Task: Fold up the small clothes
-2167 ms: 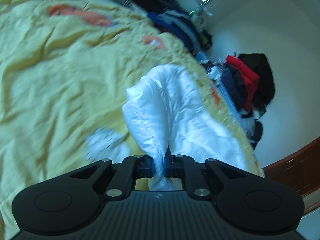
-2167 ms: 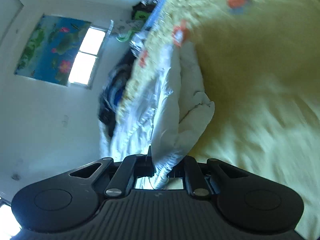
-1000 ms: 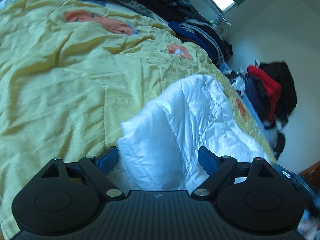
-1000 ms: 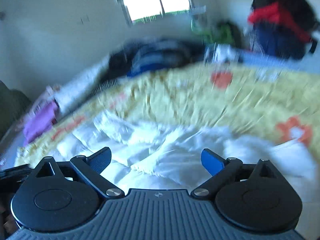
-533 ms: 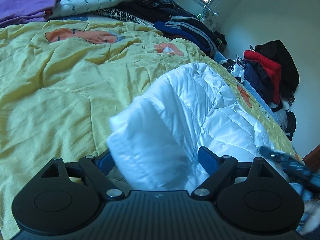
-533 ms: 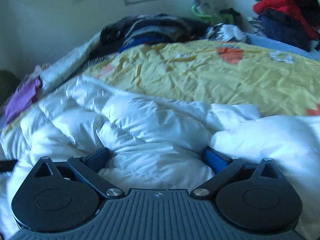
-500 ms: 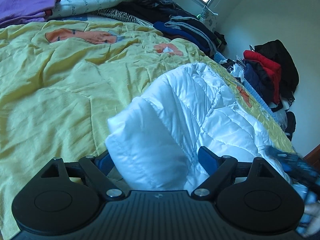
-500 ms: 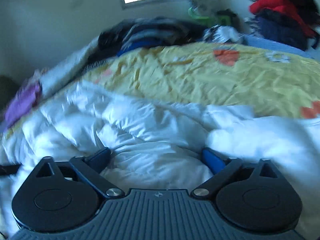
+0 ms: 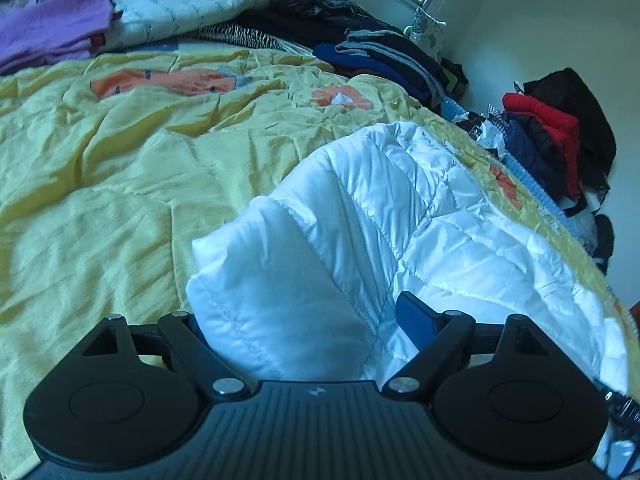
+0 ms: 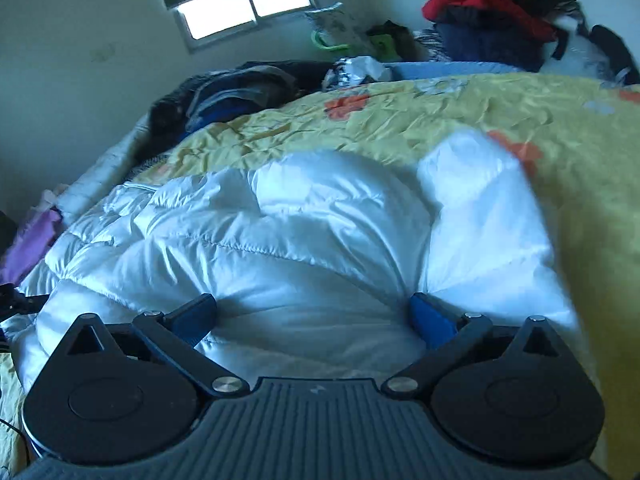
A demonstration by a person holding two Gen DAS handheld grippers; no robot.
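A white quilted puffer jacket (image 9: 400,216) lies on the yellow bedspread (image 9: 100,184). My left gripper (image 9: 304,320) is open wide at the jacket's near end. A puffy folded corner bulges up between its fingers and hides the left pad, while the blue right pad (image 9: 416,318) shows. In the right wrist view the same jacket (image 10: 280,240) fills the foreground, with a sleeve or flap (image 10: 480,208) lying to the right. My right gripper (image 10: 314,318) is open too, both blue pads resting low against the fabric, which swells between them.
A purple folded pile (image 9: 52,32) and a pale quilt (image 9: 192,4) sit at the bed's far left. Dark folded clothes (image 9: 384,56) line the far edge. Red and black jackets (image 9: 556,128) are heaped beyond the bed's right side. A window (image 10: 244,4) is behind.
Both grippers let go of the jacket and opened wide. The right gripper then sank low onto the jacket. The left gripper shifted a little, and the near fold now bulges between its fingers.
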